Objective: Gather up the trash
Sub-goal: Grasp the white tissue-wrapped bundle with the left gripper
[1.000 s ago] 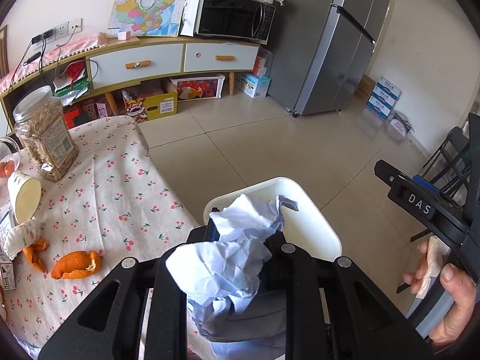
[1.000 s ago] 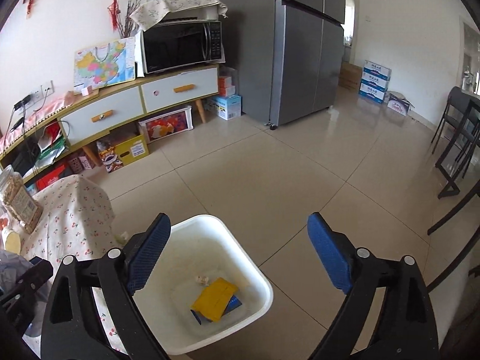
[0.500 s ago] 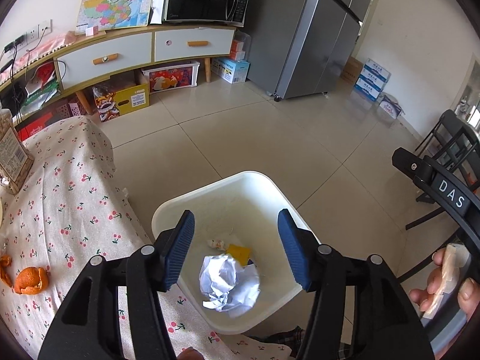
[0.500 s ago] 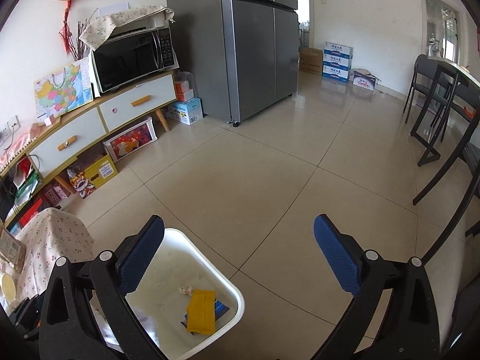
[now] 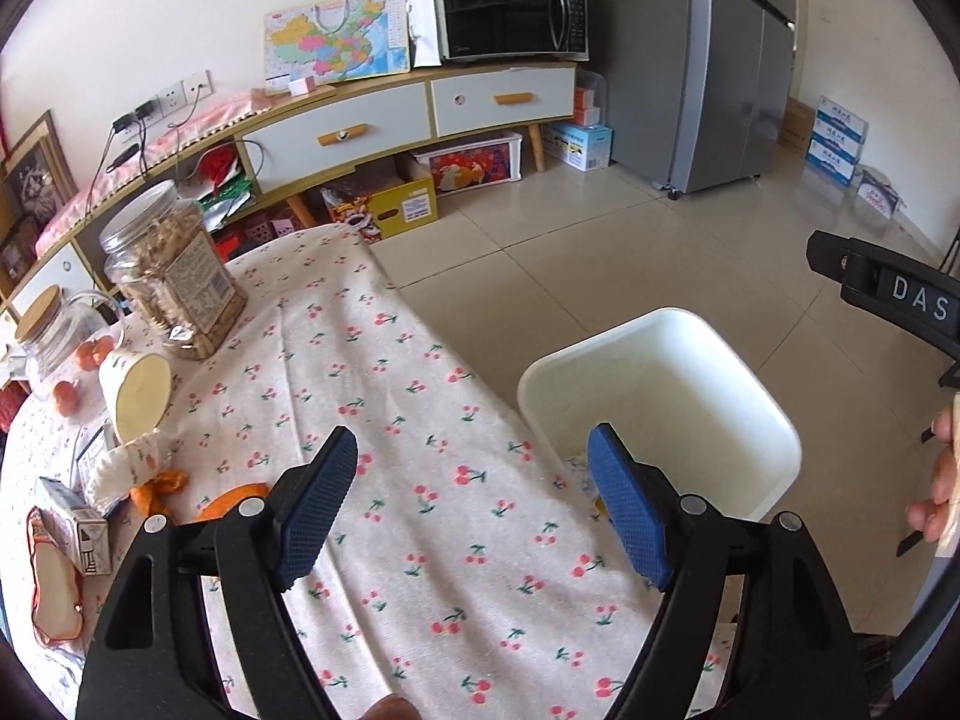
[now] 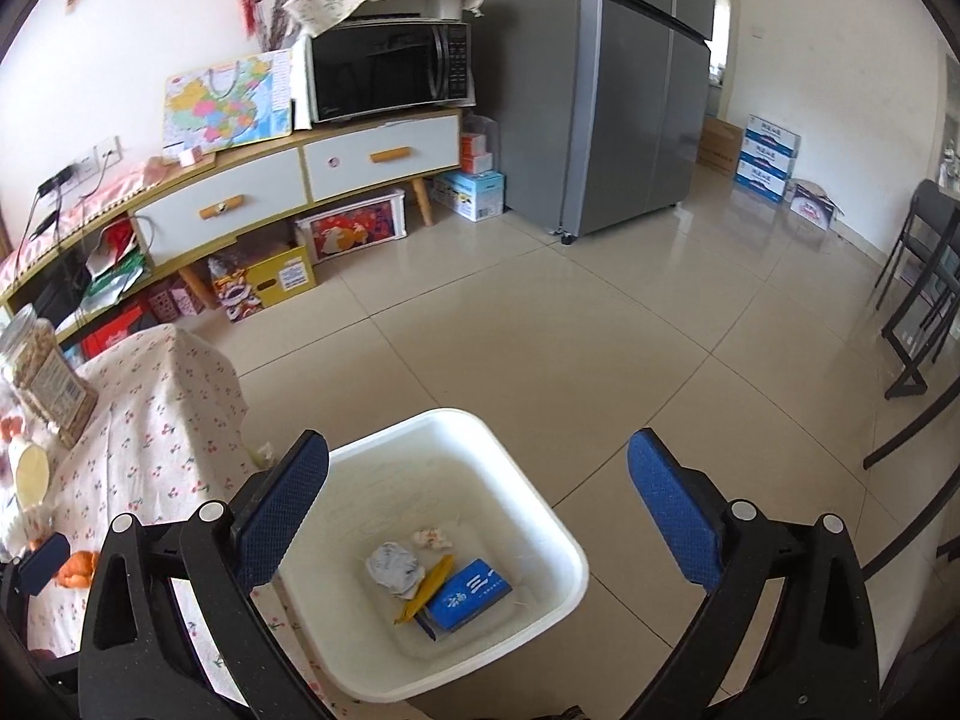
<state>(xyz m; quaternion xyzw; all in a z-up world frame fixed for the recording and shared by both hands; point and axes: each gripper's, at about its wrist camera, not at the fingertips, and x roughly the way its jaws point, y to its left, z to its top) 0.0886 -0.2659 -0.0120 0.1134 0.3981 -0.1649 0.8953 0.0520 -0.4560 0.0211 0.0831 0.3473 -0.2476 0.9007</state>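
A white trash bin (image 6: pixel 558 540) stands on the floor beside the table; it also shows in the left wrist view (image 5: pixel 774 414). Inside it lie a crumpled paper ball (image 6: pixel 393 567), a blue box (image 6: pixel 471 594), a yellow wrapper (image 6: pixel 429 588) and a small scrap (image 6: pixel 432 537). My left gripper (image 5: pixel 474 504) is open and empty above the cherry-print tablecloth (image 5: pixel 384 396). My right gripper (image 6: pixel 480 510) is open and empty above the bin. On the table's left lie orange peels (image 5: pixel 159 489), a paper cup (image 5: pixel 135 387) on its side and a small carton (image 5: pixel 75 525).
A tall jar of snacks (image 5: pixel 171 279) and a glass jar (image 5: pixel 51 339) stand at the table's far left. A sideboard with a microwave (image 6: pixel 390 72) lines the wall, a fridge (image 6: pixel 624 84) beside it. Black chairs (image 6: pixel 924 294) stand at the right.
My left gripper opened and dropped the crumpled paper into the bin, then swung back left over the table. My right gripper stayed open near the bin.
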